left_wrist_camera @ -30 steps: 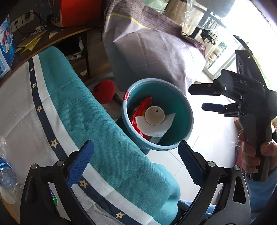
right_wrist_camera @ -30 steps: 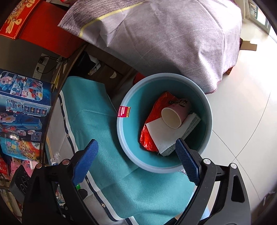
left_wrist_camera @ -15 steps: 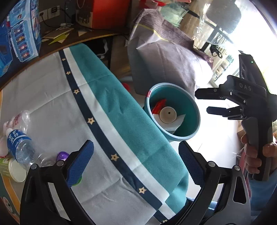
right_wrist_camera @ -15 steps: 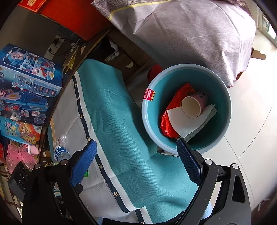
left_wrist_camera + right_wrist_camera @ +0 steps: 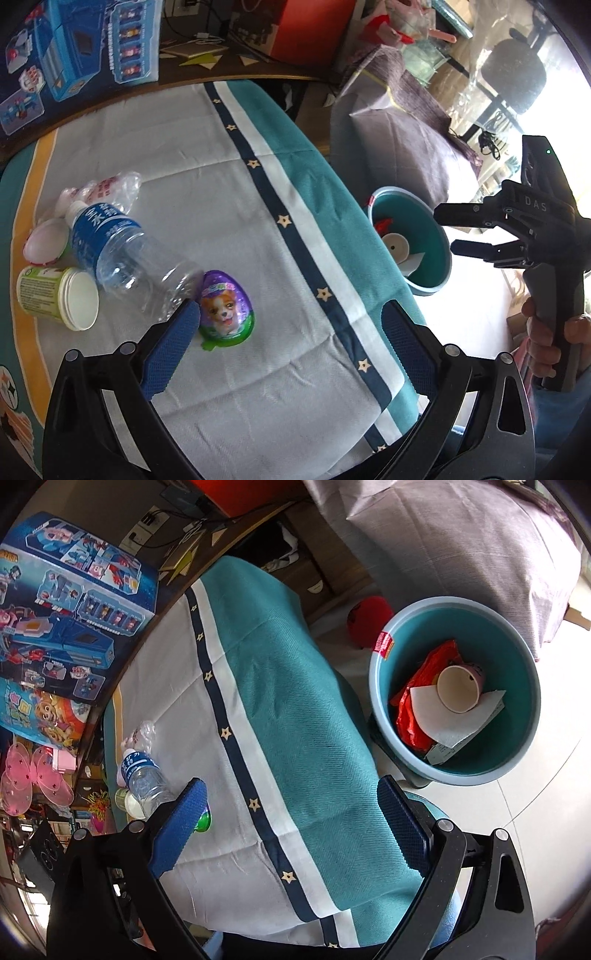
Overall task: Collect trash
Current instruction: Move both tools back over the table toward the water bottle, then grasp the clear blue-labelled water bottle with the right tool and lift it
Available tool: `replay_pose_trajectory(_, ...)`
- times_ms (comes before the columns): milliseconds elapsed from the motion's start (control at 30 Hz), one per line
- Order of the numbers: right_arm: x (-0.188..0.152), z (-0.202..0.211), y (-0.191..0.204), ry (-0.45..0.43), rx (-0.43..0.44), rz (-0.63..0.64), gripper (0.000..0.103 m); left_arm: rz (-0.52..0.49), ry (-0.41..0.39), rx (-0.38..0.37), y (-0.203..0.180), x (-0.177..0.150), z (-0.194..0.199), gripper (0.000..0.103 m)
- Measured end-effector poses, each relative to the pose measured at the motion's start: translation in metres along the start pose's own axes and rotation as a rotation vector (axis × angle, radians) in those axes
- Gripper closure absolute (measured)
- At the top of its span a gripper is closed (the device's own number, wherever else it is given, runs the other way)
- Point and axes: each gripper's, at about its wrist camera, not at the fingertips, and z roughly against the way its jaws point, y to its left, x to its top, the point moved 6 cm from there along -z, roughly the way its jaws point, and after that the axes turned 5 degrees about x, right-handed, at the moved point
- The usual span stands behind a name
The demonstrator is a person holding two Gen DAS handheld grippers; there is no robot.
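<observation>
A: Left wrist view first; what did it show?

B: The left gripper (image 5: pixel 291 325) hung over the cloth-covered table (image 5: pixel 207 147) with its blue fingers (image 5: pixel 170 350) spread wide and nothing between them; the purple egg-shaped wrapper (image 5: pixel 226 308) lay just beside the tip of the left-hand finger, its long axis running roughly away from the camera. A plastic bottle (image 5: pixel 125 254) lay on its side beyond that, slanting up and to the left, cap end far; a green-labelled cup (image 5: pixel 59 297) was tipped over at its left, with a pink lidded tub (image 5: pixel 46 240) and a crumpled clear bag (image 5: pixel 107 190) behind.

A: And the bin?

B: The teal bin (image 5: pixel 439 258) stood on the floor past the table's right edge, well apart from that litter; the right gripper (image 5: pixel 448 230) hovered near its rim, jaws apart and empty, a hand (image 5: pixel 550 345) on the handle.

A: Right wrist view?

B: The right gripper (image 5: pixel 291 812) had fingers (image 5: pixel 181 830) spread, having just widened a little, nothing between them; the bin (image 5: pixel 380 716) sat up and right of them, holding a red wrapper (image 5: pixel 421 701), a paper cup (image 5: pixel 460 688) and white paper (image 5: pixel 447 723). The bottle (image 5: pixel 144 779) lay left of the left-hand finger.

A: Which hand was nearer?

B: The left, I judged; the egg lay off to its left, so it would need to shift that way and straddle the egg's narrow width.
</observation>
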Motion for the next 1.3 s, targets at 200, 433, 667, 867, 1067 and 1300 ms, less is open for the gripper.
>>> replay_pose_trajectory(200,-0.01,-0.027,0.044,0.057,-0.01,0.09,0.014,0.1,-0.017,0.042,0.058,-0.012,0.014,0.004)
replay_pose_trajectory(433,-0.022,-0.07,0.111,0.146,0.0,0.228,0.014,0.254,-0.035,0.106,0.14,-0.03,0.03,0.004)
replay_pose_trajectory(667,-0.041,-0.117,0.183,0.245,0.013,0.406,0.014,0.366,-0.038,0.138,0.199,-0.051,0.04,0.004)
replay_pose_trajectory(867,-0.047,-0.15,0.221,0.262,-0.032,0.551,0.015,0.381,-0.035,0.162,0.224,-0.061,0.041,0.004)
replay_pose_trajectory(1067,-0.047,-0.176,0.229,0.299,-0.068,0.588,0.021,0.377,-0.023,0.173,0.234,-0.063,0.038,0.004)
replay_pose_trajectory(1300,-0.047,-0.201,0.232,0.338,-0.07,0.579,0.021,0.405,-0.022,0.162,0.248,-0.062,0.036,0.004)
